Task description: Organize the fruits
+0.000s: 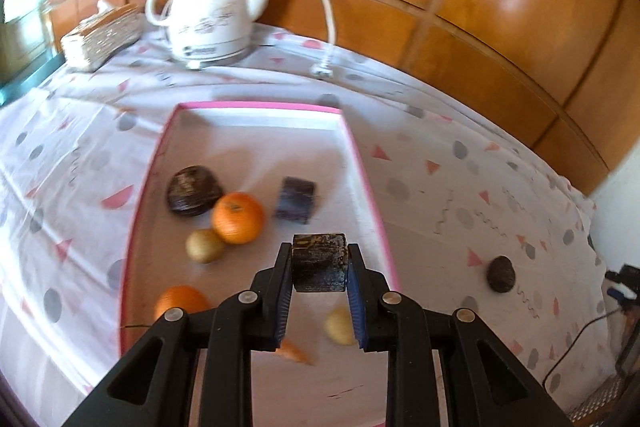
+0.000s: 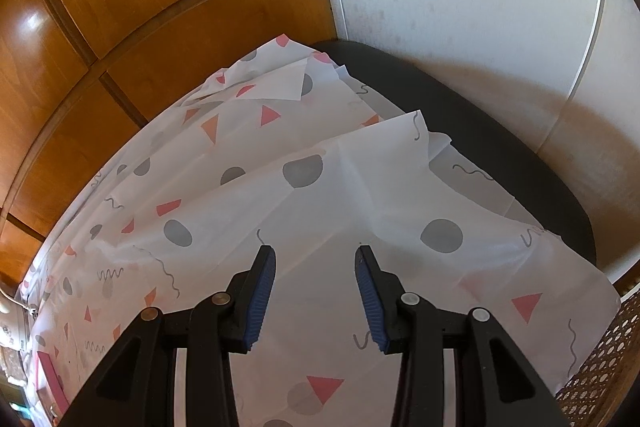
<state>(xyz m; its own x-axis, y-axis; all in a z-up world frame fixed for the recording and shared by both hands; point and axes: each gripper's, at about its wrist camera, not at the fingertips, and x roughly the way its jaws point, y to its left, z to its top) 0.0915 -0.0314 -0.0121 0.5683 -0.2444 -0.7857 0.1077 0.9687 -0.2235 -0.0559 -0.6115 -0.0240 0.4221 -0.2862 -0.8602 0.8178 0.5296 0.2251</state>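
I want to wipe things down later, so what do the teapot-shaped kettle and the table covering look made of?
Kettle: probably glazed ceramic, judging by its glossy white body with a printed motif, though enamelled metal is possible. Its base looks like shiny metal.
Table covering: likely thin plastic sheet; it is slightly translucent, holds sharp creases and has a faint sheen.

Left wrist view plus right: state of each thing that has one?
left gripper: shut on dark block, above the tray
right gripper: open, empty, over tablecloth
pink-rimmed tray: holds fruits
kettle: lid on, plug lying loose
dark round fruit: outside tray
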